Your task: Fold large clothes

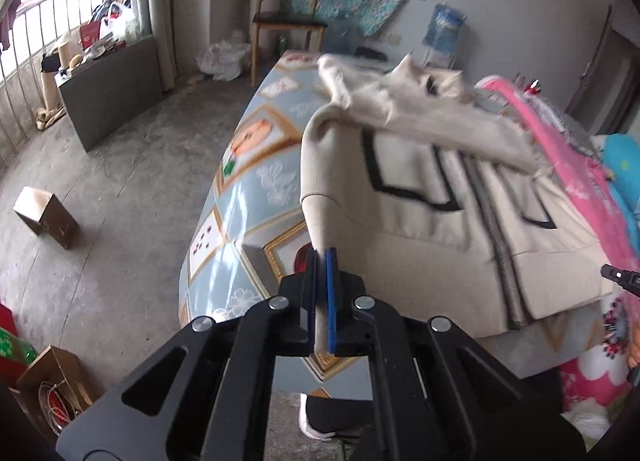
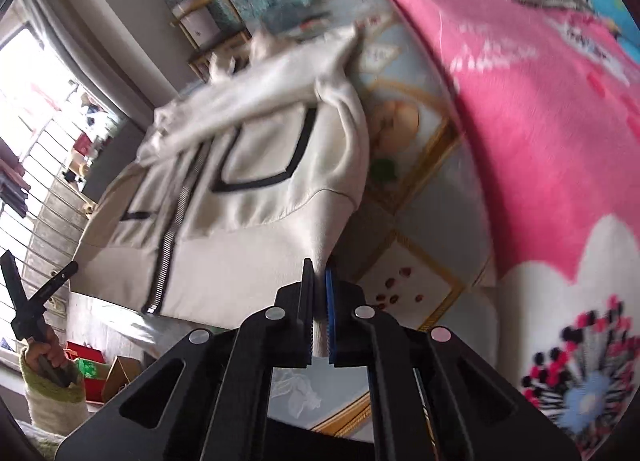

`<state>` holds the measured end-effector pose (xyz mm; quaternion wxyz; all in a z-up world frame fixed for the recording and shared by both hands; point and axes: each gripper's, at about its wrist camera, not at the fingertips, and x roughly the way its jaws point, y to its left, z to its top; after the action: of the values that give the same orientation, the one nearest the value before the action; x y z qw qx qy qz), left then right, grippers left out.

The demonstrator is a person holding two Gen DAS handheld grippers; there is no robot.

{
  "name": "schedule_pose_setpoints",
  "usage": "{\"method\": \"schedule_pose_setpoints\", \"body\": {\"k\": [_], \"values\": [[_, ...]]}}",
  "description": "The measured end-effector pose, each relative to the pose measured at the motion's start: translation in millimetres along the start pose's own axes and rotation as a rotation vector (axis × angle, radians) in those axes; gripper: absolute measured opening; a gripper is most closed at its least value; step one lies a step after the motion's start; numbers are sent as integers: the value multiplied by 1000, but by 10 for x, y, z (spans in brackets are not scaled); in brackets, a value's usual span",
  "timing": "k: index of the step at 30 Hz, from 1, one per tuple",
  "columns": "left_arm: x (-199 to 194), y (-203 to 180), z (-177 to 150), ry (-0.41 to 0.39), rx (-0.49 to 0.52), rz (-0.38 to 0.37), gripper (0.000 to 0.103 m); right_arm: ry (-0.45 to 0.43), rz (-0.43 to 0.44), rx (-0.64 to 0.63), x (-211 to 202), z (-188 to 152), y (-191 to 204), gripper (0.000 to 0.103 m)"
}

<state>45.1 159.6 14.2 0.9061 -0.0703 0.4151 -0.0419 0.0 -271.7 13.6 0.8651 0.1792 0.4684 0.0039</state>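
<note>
A cream zip-up jacket with black-edged pockets and a fluffy hood lies on the patterned table. My left gripper is shut on the jacket's left sleeve cuff and holds it up off the table. In the right wrist view the jacket shows again, and my right gripper is shut on its right sleeve cuff near the table's front edge. The left gripper shows at the far left of that view. The right gripper's tip shows at the right edge of the left wrist view.
A pink flowered blanket lies on the table right of the jacket. A wooden chair stands beyond the far end. A cardboard box and a dark cabinet stand on the floor at left.
</note>
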Motion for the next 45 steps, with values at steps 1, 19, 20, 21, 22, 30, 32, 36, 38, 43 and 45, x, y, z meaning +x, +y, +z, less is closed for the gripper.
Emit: {"method": "schedule_pose_setpoints", "body": {"k": [1,19,20,21,22,30,32,36,38,43,45], "values": [[-127,-33,25,-9,12,-16,4,-22,-1,-7,-125,25,3,5],[111,299,-693,228,-98,-10,8,140,-49,84,23,-351,-674,41],[87,321,-685,224,-103,-3,12,136,-48,82,1,-323,-673,53],[55,352,-677,219,-116,-7,19,134,-40,82,-7,-323,-667,58],[37,381,-687,223,-129,-19,24,142,-26,86,-6,-316,-666,59],[149,317,-792,264,-155,-91,31,173,-5,80,176,-362,-572,60],[191,306,-828,280,-163,-106,31,175,-1,66,160,-372,-551,60],[252,313,-885,302,-187,-113,31,191,-27,36,168,-426,-499,49],[268,325,-899,303,-204,-117,31,197,-23,37,189,-450,-498,34],[213,272,-883,285,-199,-185,10,186,-23,37,155,-449,-500,9],[125,224,-846,263,-169,-187,7,174,-23,26,108,-430,-470,7]]}}
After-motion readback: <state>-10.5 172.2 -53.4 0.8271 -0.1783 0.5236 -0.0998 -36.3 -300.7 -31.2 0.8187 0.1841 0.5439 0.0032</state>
